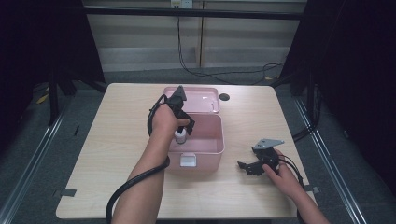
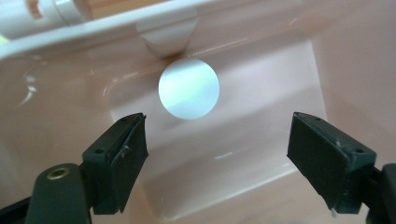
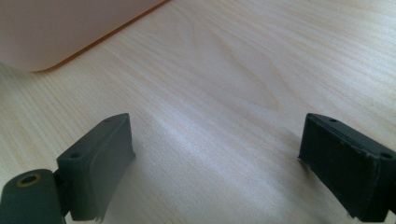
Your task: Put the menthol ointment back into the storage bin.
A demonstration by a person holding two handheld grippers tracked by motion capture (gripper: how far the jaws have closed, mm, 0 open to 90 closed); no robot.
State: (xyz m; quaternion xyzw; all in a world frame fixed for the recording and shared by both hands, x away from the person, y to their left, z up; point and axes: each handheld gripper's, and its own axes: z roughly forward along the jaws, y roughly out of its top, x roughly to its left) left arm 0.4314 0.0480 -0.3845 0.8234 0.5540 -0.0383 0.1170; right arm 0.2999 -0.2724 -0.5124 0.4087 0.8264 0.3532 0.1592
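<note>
A pink plastic box (image 1: pixel 219 140) stands open at the table's middle, its lid (image 1: pixel 205 100) lying back behind it. Inside, near its left wall, stands a small white cylinder (image 1: pixel 180 136). My left gripper (image 1: pixel 185 129) points down into the box just above it. In the left gripper view the cylinder's round white top (image 2: pixel 188 88) lies on the pink floor ahead of the left gripper (image 2: pixel 217 158), whose jaws stand wide and touch nothing. My right gripper (image 1: pixel 245 167) rests low over the table right of the box, open (image 3: pixel 217 163) over bare wood.
The box has a white latch (image 1: pixel 188 160) on its front wall. A small dark disc (image 1: pixel 224 97) lies on the wooden table (image 1: pixel 116 140) right of the lid. A corner of the pink box (image 3: pixel 60 28) shows in the right gripper view. Cables run across the floor behind.
</note>
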